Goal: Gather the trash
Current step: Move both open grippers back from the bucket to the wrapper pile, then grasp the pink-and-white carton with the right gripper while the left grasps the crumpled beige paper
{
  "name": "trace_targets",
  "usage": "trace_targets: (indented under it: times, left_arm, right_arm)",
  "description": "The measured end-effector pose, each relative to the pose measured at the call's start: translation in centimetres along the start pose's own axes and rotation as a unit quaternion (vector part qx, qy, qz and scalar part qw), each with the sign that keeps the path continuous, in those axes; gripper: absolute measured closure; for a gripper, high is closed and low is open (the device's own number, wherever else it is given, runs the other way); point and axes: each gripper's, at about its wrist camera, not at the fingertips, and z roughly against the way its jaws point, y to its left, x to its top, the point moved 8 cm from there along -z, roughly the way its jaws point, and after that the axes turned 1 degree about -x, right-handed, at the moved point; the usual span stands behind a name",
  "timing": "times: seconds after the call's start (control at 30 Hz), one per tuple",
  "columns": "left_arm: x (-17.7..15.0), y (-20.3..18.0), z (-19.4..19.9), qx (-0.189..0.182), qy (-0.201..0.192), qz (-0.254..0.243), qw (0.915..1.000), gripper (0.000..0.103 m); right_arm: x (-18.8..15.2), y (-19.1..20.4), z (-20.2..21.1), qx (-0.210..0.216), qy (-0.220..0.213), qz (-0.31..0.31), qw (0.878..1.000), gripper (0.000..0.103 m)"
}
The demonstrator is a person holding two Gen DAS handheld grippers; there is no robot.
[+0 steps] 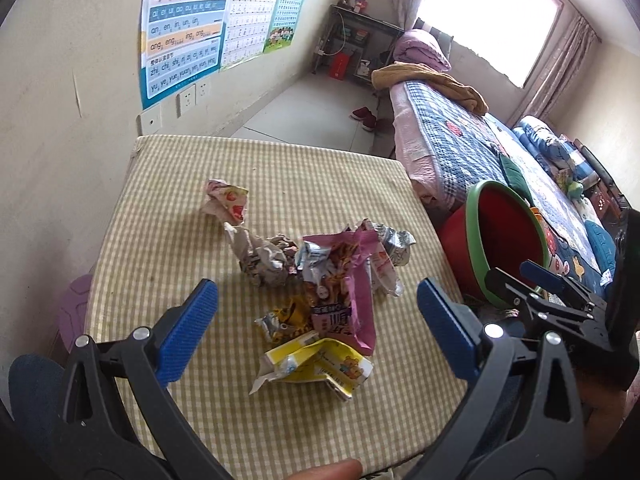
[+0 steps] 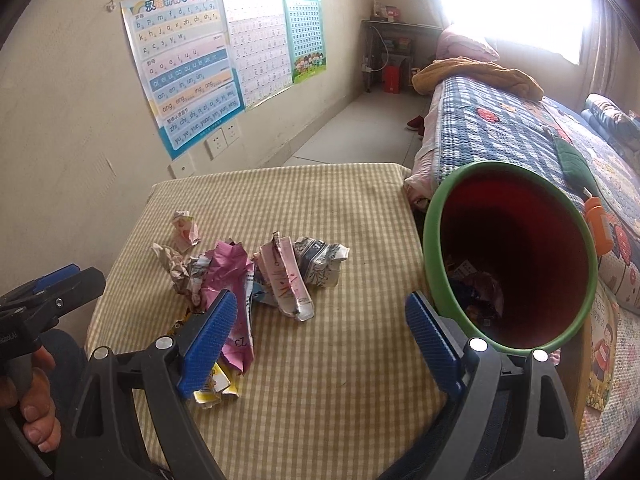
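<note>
One table (image 1: 280,168) with a checked cloth stood against the wall, and one red bin (image 2: 440,216) with a green rim stood just beside its right edge, between the table and one bed (image 2: 500,120). The bin already held several scraps at its bottom. On the cloth lay one loose heap of trash (image 1: 320,280): about seven or eight crumpled wrappers, though the exact count was hard to tell where they overlapped. Among them were one pink packet (image 1: 360,300), one yellow wrapper (image 1: 316,364) nearest the camera, one grey paper ball (image 1: 264,260) and one strawberry-printed scrap (image 1: 226,200) lying a little apart toward the wall. Three posters (image 2: 188,68) hung on the wall.

Both claws pointed steeply down at the table. The left gripper (image 1: 316,312) hung over the heap with its jaws wide and nothing between the pads. The right gripper (image 2: 316,336) was also spread wide and empty, above bare cloth between the heap and the bin. A hand (image 2: 34,400) gripped the left tool's handle.
</note>
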Motion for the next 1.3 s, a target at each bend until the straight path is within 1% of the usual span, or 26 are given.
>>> trace_targets:
  times: [0.27,0.47,0.57,0.83,1.1,1.17,1.3]
  left_arm:
    - [-0.8,3.0,-0.8,0.008,0.016,0.030,0.9994,0.006]
    - [-0.6,4.1,-2.2,0.014,0.025,0.036,0.9989,0.006]
    - [-0.6,4.6,-3.2,0.016,0.032,0.040,0.9985,0.006]
    - [-0.6,6.0,-6.2,0.020,0.058,0.060,0.9963,0.008]
    - [-0.4,6.8,-9.7,0.015,0.084,0.073,0.9937,0.016]
    - [-0.5,6.9,-10.5,0.015,0.091,0.074,0.9930,0.020]
    - [-0.8,7.1,-11.9,0.009,0.103,0.082,0.9912,0.025]
  right_arm:
    - [-0.7,1.6,-2.4,0.005,0.020,0.020,1.000,0.020]
    - [-0.6,1.5,-4.0,0.009,0.031,0.012,0.999,0.021]
    - [-0.8,1.5,-5.1,0.013,0.043,0.009,0.999,0.026]
    - [-1.5,1.4,-8.7,0.020,0.076,0.008,0.997,0.029]
    - [-1.5,0.9,-11.8,0.022,0.098,-0.001,0.995,0.031]
    - [-1.6,0.8,-12.4,0.024,0.104,-0.002,0.994,0.034]
    - [-1.8,1.0,-13.9,0.030,0.117,-0.002,0.993,0.038]
